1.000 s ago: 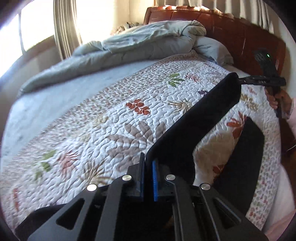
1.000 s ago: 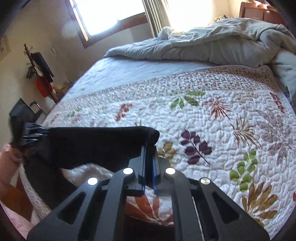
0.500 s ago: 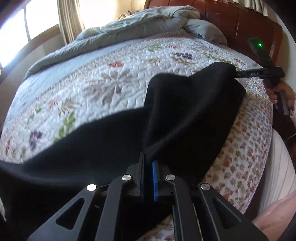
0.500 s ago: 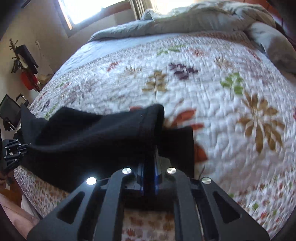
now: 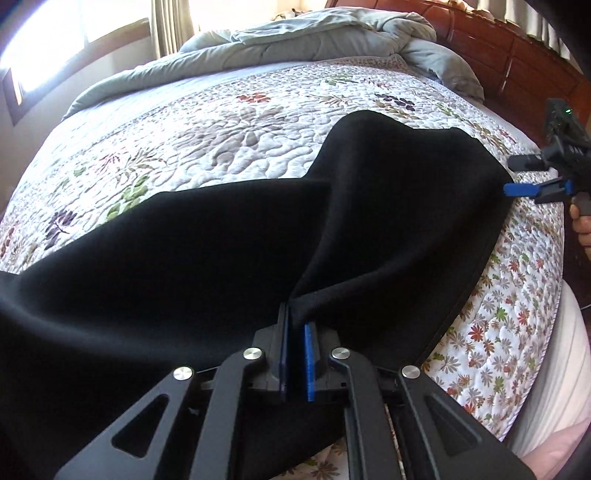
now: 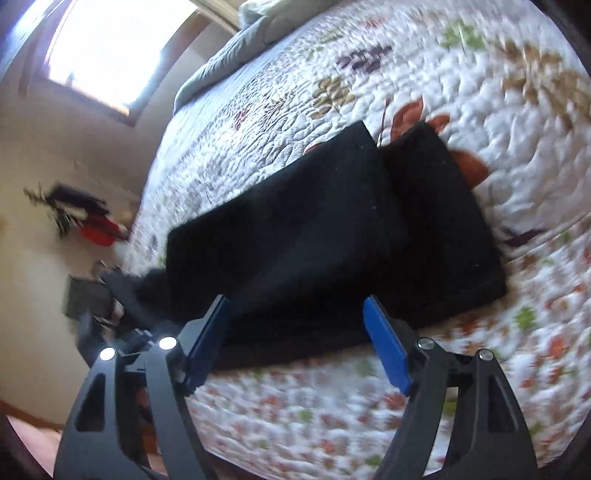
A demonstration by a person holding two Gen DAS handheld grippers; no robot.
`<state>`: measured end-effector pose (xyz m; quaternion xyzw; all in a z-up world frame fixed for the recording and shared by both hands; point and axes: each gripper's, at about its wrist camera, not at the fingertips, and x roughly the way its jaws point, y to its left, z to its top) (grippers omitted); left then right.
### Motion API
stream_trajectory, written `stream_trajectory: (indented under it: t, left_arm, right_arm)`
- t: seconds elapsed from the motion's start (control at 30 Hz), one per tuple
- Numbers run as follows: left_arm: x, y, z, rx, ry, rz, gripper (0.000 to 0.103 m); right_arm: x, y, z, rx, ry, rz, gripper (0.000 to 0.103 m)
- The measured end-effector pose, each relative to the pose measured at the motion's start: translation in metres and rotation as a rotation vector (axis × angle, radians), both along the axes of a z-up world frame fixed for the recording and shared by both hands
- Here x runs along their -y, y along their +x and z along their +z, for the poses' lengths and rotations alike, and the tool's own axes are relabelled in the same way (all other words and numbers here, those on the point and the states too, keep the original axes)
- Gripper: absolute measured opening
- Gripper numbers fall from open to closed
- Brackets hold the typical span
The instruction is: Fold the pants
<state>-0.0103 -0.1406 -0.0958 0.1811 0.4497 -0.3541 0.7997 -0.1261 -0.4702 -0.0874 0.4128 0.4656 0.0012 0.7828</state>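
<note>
The black pants (image 5: pixel 207 258) lie doubled over on the floral quilt (image 5: pixel 229 147), mid-fold. The left gripper (image 5: pixel 296 332) pinches a fabric corner between pressed-together jaws; the right gripper (image 6: pixel 295 325) hovers above, jaws spread. Next, the left likely needs to lay its corner flat and let go.

A white quilted bedspread with leaf prints (image 5: pixel 229 147) covers the bed. A crumpled grey duvet (image 5: pixel 314 35) lies before the dark wooden headboard (image 5: pixel 517 62). A bright window (image 6: pixel 110 48) lights beige walls.
</note>
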Motion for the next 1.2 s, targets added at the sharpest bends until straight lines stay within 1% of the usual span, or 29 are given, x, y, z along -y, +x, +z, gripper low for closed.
stream_trajectory:
  t: [0.07,0.13,0.17,0.2,0.27,0.3,0.37,0.43,0.47,0.5,0.57,0.6,0.63,0.67,0.7,0.73,0.77,0.8,0.83,0.87,0.93,0.97,1.0,1.07,1.1,1.13,1.17,1.2]
  left_arm:
    - [0.000,0.000,0.001,-0.005,0.001,-0.001,0.007]
    - [-0.002,0.001,0.002,-0.013,-0.001,-0.002,0.007]
    - [-0.002,0.002,0.002,-0.018,-0.003,0.000,0.007]
    - [-0.003,0.003,0.003,-0.023,-0.005,0.003,0.007]
    - [-0.003,0.004,0.007,-0.030,-0.013,0.006,0.007]
    - [-0.004,0.002,0.011,-0.026,-0.017,0.005,0.007]
    - [-0.002,-0.006,0.022,0.005,-0.018,-0.008,0.010]
    - [0.002,-0.018,0.032,0.042,-0.011,-0.025,0.011]
    - [0.004,-0.023,0.034,0.046,-0.011,-0.033,0.012]
    - [0.007,-0.027,0.034,0.043,-0.015,-0.041,0.012]
    - [0.015,-0.035,0.028,0.029,-0.002,-0.062,0.012]
    - [0.020,-0.039,0.022,0.033,0.022,-0.073,0.012]
    - [0.024,-0.043,0.012,0.038,0.057,-0.081,0.012]
    - [0.026,-0.043,0.005,0.036,0.071,-0.078,0.012]
    - [0.026,-0.043,0.002,0.032,0.067,-0.073,0.012]
    - [0.025,-0.042,0.000,0.028,0.057,-0.066,0.012]
    - [0.024,-0.041,0.001,0.023,0.050,-0.060,0.012]
    - [0.023,-0.040,0.001,0.017,0.044,-0.055,0.012]
    - [0.022,-0.039,0.000,0.011,0.039,-0.052,0.012]
    - [0.022,-0.039,-0.001,0.011,0.038,-0.052,0.012]
    - [0.022,-0.038,-0.002,0.010,0.036,-0.050,0.012]
    - [0.022,-0.037,-0.002,0.008,0.033,-0.046,0.012]
    - [0.022,-0.037,-0.002,0.006,0.031,-0.044,0.012]
    - [0.022,-0.036,-0.003,0.006,0.028,-0.038,0.012]
    - [0.021,-0.037,-0.003,0.006,0.025,-0.036,0.012]
    - [0.020,-0.037,-0.003,0.005,0.022,-0.033,0.013]
    - [0.021,-0.036,-0.004,0.003,0.019,-0.029,0.013]
    - [0.020,-0.036,-0.004,0.001,0.015,-0.024,0.013]
  right_arm:
    - [0.009,0.007,-0.012,-0.002,0.092,-0.066,0.075]
    - [0.019,0.015,-0.022,-0.003,0.150,-0.131,0.063]
    - [0.024,0.019,-0.026,-0.003,0.171,-0.159,0.042]
    - [0.026,0.021,-0.026,0.002,0.172,-0.168,0.006]
    - [0.028,0.023,-0.020,0.020,0.180,-0.164,0.005]
    - [0.027,0.025,-0.011,0.036,0.152,-0.158,0.005]
    - [0.019,0.022,0.016,0.045,0.017,-0.129,0.005]
    - [0.015,0.015,0.034,0.040,-0.063,-0.136,0.005]
    - [0.014,0.010,0.037,0.029,-0.088,-0.152,0.005]
    - [0.016,0.007,0.036,0.010,-0.108,-0.165,0.005]
    - [0.018,0.005,0.022,-0.053,-0.122,-0.190,0.005]
    - [0.020,0.005,0.008,-0.096,-0.117,-0.205,0.005]
    - [0.020,0.007,-0.004,-0.116,-0.111,-0.202,0.005]
    - [0.022,0.006,-0.012,-0.110,-0.116,-0.195,0.005]
    - [0.025,0.005,-0.015,-0.098,-0.113,-0.205,0.006]
    - [0.025,0.003,-0.013,-0.094,-0.104,-0.212,0.007]
    - [0.024,0.003,-0.008,-0.093,-0.102,-0.214,0.020]
    - [0.024,0.000,0.000,-0.107,-0.131,-0.226,0.031]
    - [0.023,-0.002,0.009,-0.123,-0.172,-0.248,0.034]
    - [0.022,-0.006,0.020,-0.140,-0.233,-0.280,0.041]
    - [0.012,-0.013,0.045,-0.164,-0.376,-0.327,0.042]
    - [0.002,-0.010,0.060,-0.149,-0.447,-0.323,0.042]
    - [-0.007,-0.010,0.067,-0.124,-0.462,-0.300,0.042]
    - [-0.033,0.001,0.077,-0.058,-0.451,-0.214,0.042]
    - [-0.051,0.014,0.080,-0.024,-0.427,-0.138,0.042]
    - [-0.067,0.027,0.078,-0.004,-0.392,-0.058,0.042]
    - [-0.090,0.043,0.070,0.006,-0.347,0.027,0.040]
    - [-0.105,0.054,0.062,-0.003,-0.323,0.072,0.040]
